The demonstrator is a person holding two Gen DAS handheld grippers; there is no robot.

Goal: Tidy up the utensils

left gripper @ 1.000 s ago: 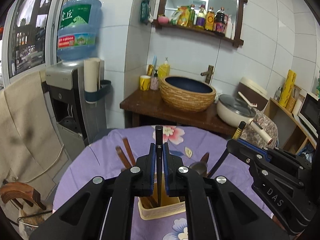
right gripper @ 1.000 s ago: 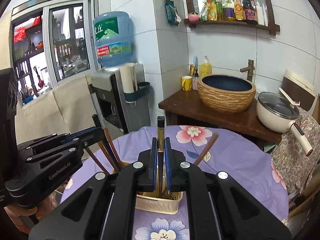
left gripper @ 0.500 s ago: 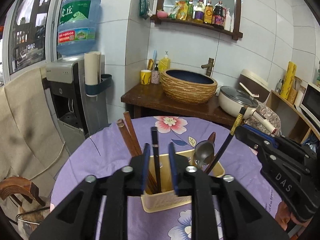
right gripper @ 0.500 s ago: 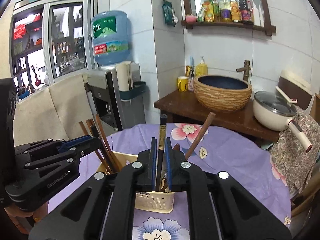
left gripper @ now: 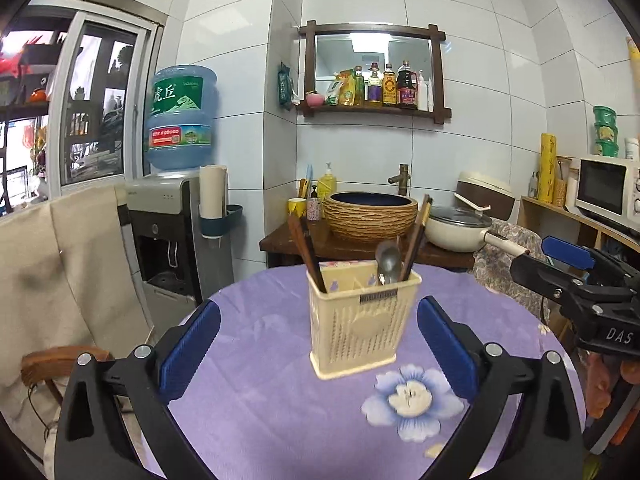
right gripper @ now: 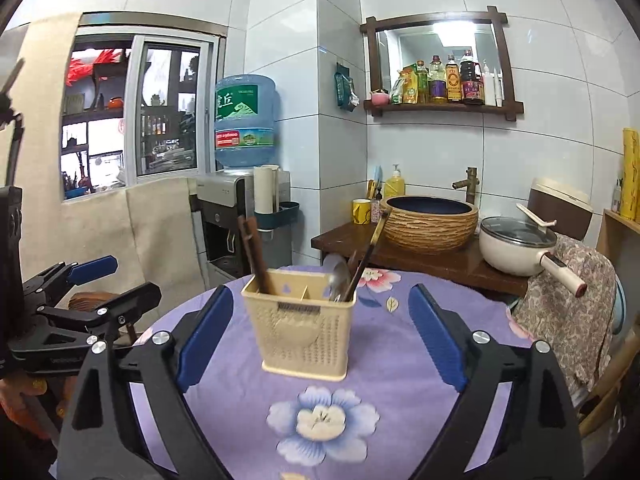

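— Near the middle of the round table (left gripper: 256, 392), what stood there?

— A cream utensil holder (left gripper: 360, 320), upright on the purple flowered cloth. Dark chopsticks (left gripper: 306, 252) leaned out of its compartment at 9 o'clock; a metal spoon (left gripper: 388, 258) and a black gold-tipped chopstick (right gripper: 370, 256) stood in the one at 3 o'clock.

— And the hand-held grippers?

— The left hand-held gripper (left gripper: 318, 354) had just been opening and was released, blue pads wide, nothing gripped; the holder showed beyond its fingertips, untouched. The right hand-held gripper (right gripper: 320, 336) had likewise just spread and held nothing.

— Open room?

— Bare cloth lay all round the holder. The table edge curved off at 9 o'clock toward a water dispenser (left gripper: 172, 232) and a cloth-draped seat (left gripper: 56, 272).

— Anything in the way?

— Each hand-held gripper sat just beside the other. Past the table at 12 o'clock stood a dark wooden counter (right gripper: 440, 264) with a woven basin (right gripper: 430, 220) and a lidded white pan (right gripper: 516, 244), its handle pointing toward 4 o'clock over a patterned cloth (right gripper: 568, 300).
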